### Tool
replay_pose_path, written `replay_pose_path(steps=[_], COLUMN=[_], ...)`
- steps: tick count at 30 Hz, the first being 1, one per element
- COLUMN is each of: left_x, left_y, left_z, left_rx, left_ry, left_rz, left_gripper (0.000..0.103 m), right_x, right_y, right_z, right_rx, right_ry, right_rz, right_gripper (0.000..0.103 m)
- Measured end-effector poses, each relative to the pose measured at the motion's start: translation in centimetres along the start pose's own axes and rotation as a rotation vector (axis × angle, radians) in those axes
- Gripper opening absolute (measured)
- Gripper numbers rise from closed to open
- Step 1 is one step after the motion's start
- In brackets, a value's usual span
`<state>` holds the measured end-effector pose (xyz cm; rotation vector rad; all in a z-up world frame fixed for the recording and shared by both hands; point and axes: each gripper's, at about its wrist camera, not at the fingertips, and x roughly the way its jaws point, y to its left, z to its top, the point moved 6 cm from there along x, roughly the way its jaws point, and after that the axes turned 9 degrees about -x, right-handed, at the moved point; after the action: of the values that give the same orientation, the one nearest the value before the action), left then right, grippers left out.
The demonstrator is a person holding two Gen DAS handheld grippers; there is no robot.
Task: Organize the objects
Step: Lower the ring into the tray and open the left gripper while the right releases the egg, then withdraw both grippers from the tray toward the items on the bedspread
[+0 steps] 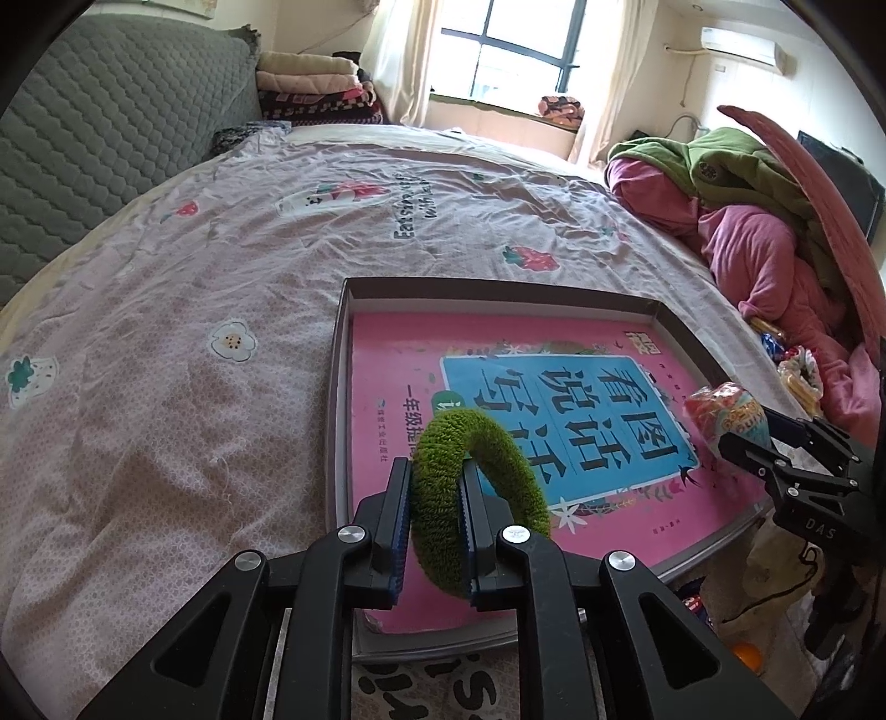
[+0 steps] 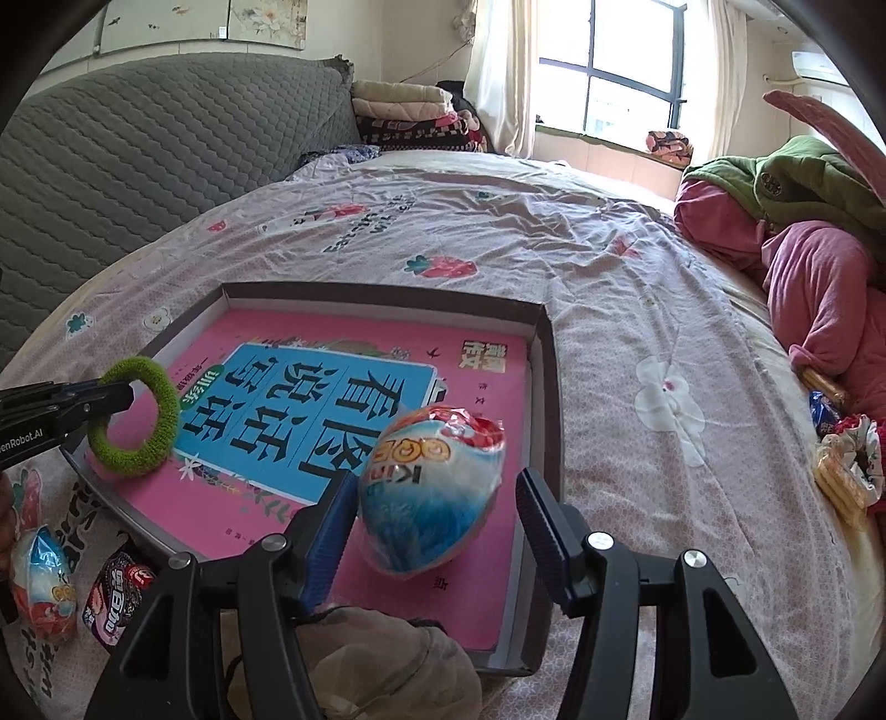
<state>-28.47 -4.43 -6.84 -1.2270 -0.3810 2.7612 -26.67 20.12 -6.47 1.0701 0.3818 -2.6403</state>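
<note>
We can see a grey quilted headboard cover running along the left, with a stack of folded blankets tucked in at its far end. The big window with dark frames has cream curtains hanging beside it. There's a white wall air conditioner up right, and a heap of pink and green bedding slumps under it.

Our left gripper, black angular arms, silver screws, ribbed blue pads; our right gripper alike, white "DAS" lettering
</note>
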Motion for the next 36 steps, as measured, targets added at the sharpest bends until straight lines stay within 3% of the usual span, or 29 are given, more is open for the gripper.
replay_pose_path(steps=[8, 12, 36], left_x=[-0.4, -0.9, -5.7], left_y=[-0.2, -0.2, -1.8], left_z=[0.2, 0.5, 2.0], left_rx=[-0.001, -0.002, 0.042], left_ry=[-0.014, -0.034, -0.144], left_rz=[-0.011, -0.018, -0.04], left_gripper=[0.027, 0.039, 0.048], right_x=[-0.5, -0.7, -2.9], right_y=[-0.4, -0.5, -0.6], right_z=[0.4, 0.4, 1.3], right_rx=[0.006, 0.007, -0.007], right_ry=[-0.023, -0.03, -0.094], right_rz=[-0.011, -0.014, -0.044], right_gripper=[0.06, 0.06, 0.06])
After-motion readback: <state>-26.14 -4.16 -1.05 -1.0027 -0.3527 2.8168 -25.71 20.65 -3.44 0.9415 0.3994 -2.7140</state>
